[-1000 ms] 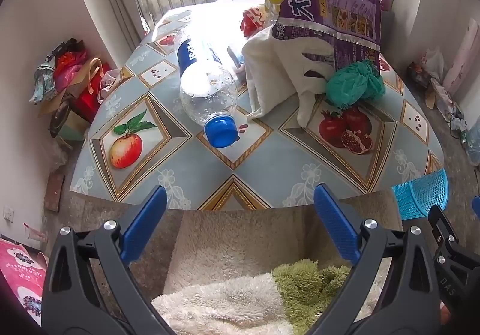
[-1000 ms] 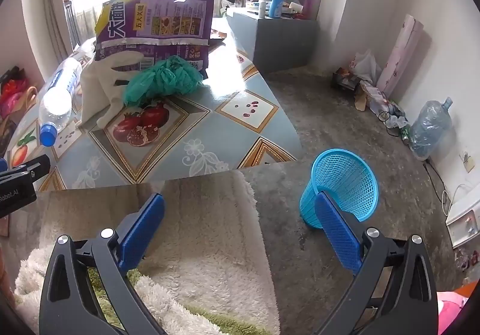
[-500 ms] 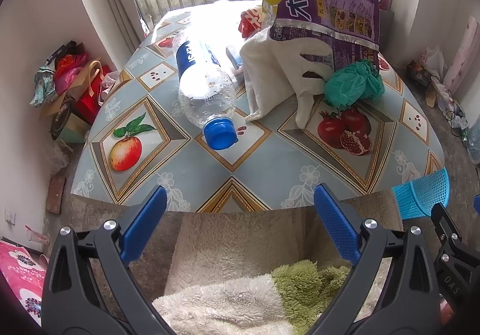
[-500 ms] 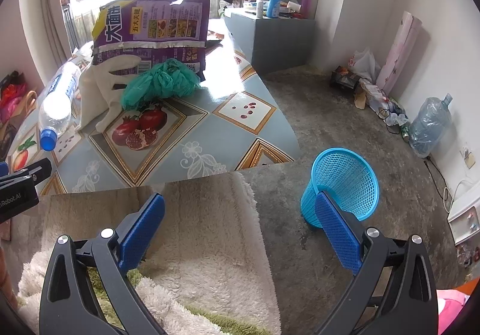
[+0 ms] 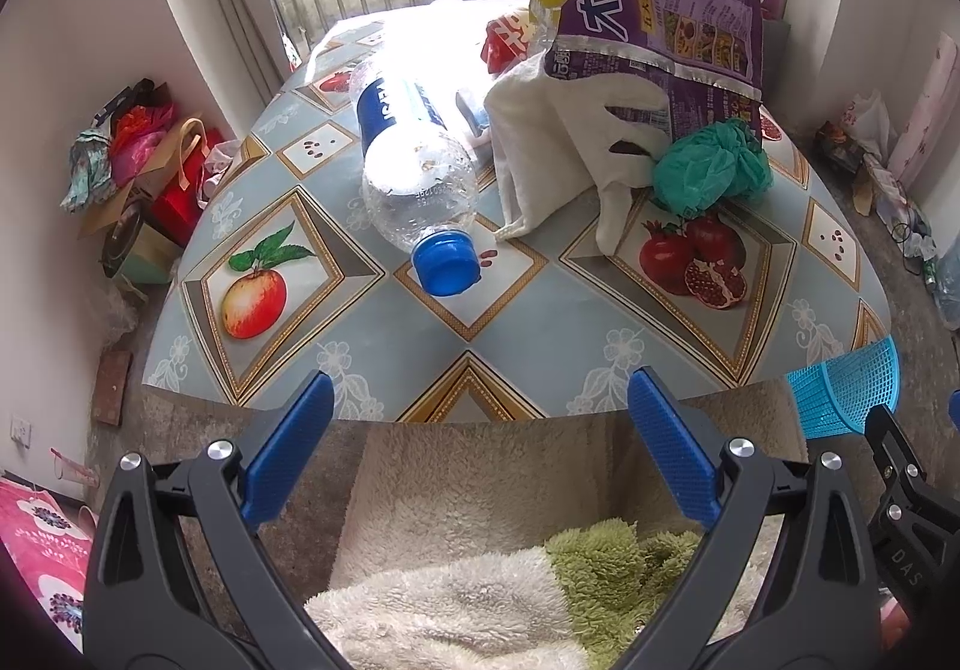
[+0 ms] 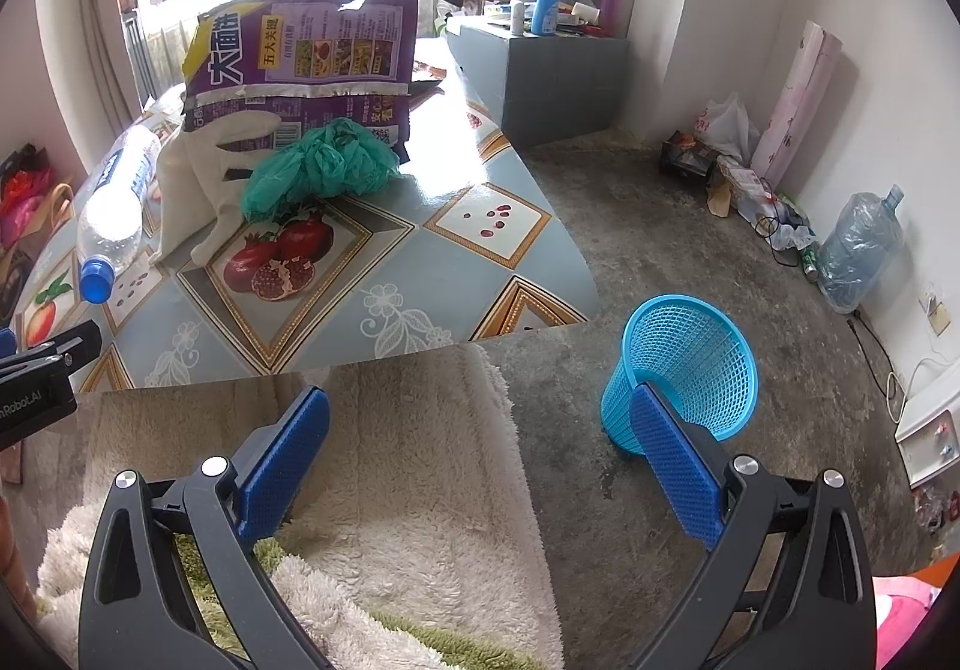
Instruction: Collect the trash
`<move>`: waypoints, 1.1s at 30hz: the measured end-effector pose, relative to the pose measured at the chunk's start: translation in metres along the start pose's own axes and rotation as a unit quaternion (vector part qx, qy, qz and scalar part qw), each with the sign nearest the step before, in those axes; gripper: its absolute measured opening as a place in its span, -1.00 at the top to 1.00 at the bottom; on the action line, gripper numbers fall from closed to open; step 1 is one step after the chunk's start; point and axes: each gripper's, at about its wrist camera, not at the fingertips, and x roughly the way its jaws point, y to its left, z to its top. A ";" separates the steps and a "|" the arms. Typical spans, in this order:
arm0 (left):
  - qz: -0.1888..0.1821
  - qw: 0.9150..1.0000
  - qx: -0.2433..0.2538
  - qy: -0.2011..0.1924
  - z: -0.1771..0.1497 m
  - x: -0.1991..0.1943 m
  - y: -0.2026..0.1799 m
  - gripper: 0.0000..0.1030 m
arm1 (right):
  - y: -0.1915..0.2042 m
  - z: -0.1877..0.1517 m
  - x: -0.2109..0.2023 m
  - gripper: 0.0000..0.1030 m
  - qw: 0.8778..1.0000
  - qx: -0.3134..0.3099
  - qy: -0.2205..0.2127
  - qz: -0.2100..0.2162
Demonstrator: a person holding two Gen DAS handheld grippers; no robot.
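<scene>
A clear plastic bottle [image 5: 414, 154] with a blue cap lies on the fruit-patterned table [image 5: 372, 328], cap toward me; it also shows in the right wrist view [image 6: 117, 202]. Behind it lie a white glove [image 5: 564, 142], a crumpled green bag [image 5: 711, 169] and an upright purple snack bag [image 5: 654, 22]. A blue mesh basket [image 6: 684, 370] stands on the floor right of the table. My left gripper [image 5: 480, 418] is open, just short of the table's near edge. My right gripper [image 6: 480, 430] is open above the rug, the basket by its right finger.
A cream and green fluffy rug [image 6: 390, 490] lies under both grippers. A grey cabinet [image 6: 540, 64] stands behind the table. Bags and boxes [image 5: 138, 160] pile at the left wall. A large water jug [image 6: 858, 250] and clutter sit along the right wall.
Both grippers have edged slightly closer to the table; the bottle and bags look a little larger. Nothing on the table has moved.
</scene>
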 end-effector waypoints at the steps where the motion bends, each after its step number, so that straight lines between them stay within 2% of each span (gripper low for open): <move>1: 0.000 1.000 0.000 0.000 0.000 0.000 0.000 -0.83 | 0.000 0.000 0.000 -0.90 1.000 -0.001 0.001 0.000; 24: 0.002 1.000 0.006 0.006 -0.007 0.005 0.001 -0.83 | 0.000 0.000 0.001 -0.90 1.000 0.006 -0.002 -0.003; 28: 0.001 1.000 0.009 0.017 -0.003 0.012 0.003 -0.83 | 0.001 0.003 0.006 -0.90 1.000 0.006 -0.001 0.004; 33: 0.010 1.000 -0.008 0.007 0.010 0.014 0.018 -0.83 | 0.010 0.018 0.014 -0.90 1.000 -0.008 -0.013 0.015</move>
